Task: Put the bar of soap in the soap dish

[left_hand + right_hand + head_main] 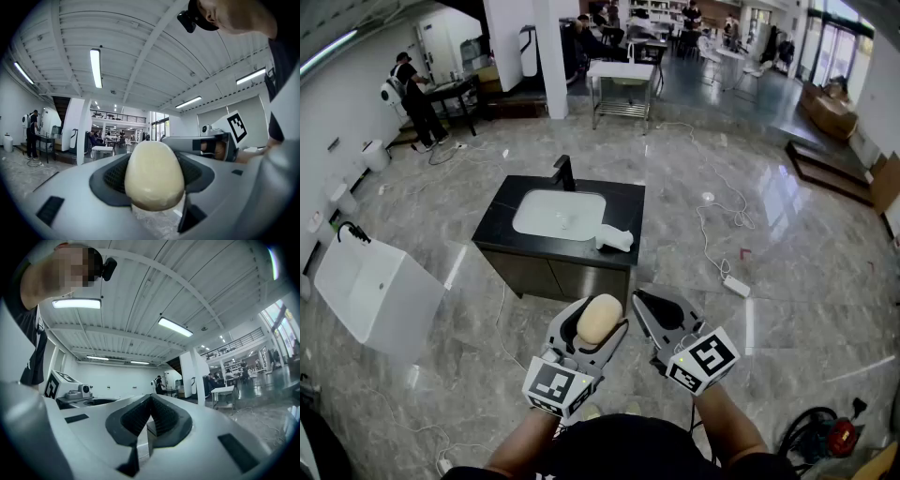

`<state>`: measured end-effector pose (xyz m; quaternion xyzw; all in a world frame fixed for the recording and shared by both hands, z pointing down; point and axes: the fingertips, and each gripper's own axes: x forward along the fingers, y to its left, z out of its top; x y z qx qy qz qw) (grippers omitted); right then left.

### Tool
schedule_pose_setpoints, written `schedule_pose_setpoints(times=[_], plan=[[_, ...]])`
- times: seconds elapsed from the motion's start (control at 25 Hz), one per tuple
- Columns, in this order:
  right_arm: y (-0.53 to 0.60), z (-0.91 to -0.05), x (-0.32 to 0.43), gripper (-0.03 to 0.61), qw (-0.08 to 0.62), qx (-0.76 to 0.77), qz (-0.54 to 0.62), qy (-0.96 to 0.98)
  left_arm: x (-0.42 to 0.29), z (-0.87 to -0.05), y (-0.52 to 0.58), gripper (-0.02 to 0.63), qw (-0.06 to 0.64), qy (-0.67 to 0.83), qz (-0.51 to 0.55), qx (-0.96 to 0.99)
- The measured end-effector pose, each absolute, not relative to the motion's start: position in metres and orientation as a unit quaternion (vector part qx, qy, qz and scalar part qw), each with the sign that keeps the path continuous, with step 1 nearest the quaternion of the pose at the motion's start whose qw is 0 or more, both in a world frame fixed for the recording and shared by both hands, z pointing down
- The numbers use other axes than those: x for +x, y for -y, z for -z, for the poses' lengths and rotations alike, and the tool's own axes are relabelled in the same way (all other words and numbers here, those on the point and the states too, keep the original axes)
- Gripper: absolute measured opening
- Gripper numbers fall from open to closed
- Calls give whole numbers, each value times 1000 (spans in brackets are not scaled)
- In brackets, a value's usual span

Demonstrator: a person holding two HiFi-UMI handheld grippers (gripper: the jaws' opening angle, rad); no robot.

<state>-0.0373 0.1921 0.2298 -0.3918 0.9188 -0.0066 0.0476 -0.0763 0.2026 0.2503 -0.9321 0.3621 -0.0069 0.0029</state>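
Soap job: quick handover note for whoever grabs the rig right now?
Left gripper: shut on the bar of soap.
Right gripper: jaws together, empty.
Black vanity counter with sink stands ahead across the floor. The white item on its front right corner may be the dish; too small to tell.
Done: soap is in hand.
Left: reach the counter, set the soap in the dish, release.

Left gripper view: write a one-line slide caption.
The left gripper clamps a cream, oval bar of soap between its grey jaws in a white-ceilinged hall.
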Motion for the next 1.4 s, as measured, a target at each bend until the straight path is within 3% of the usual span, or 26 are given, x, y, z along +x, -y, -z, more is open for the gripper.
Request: schedule_pose_setpoints(times=[1.4], plan=[[-191,-236,-6,9,64,-362,36,-929,-48,-249,-198,295,19,-378,18,-925]])
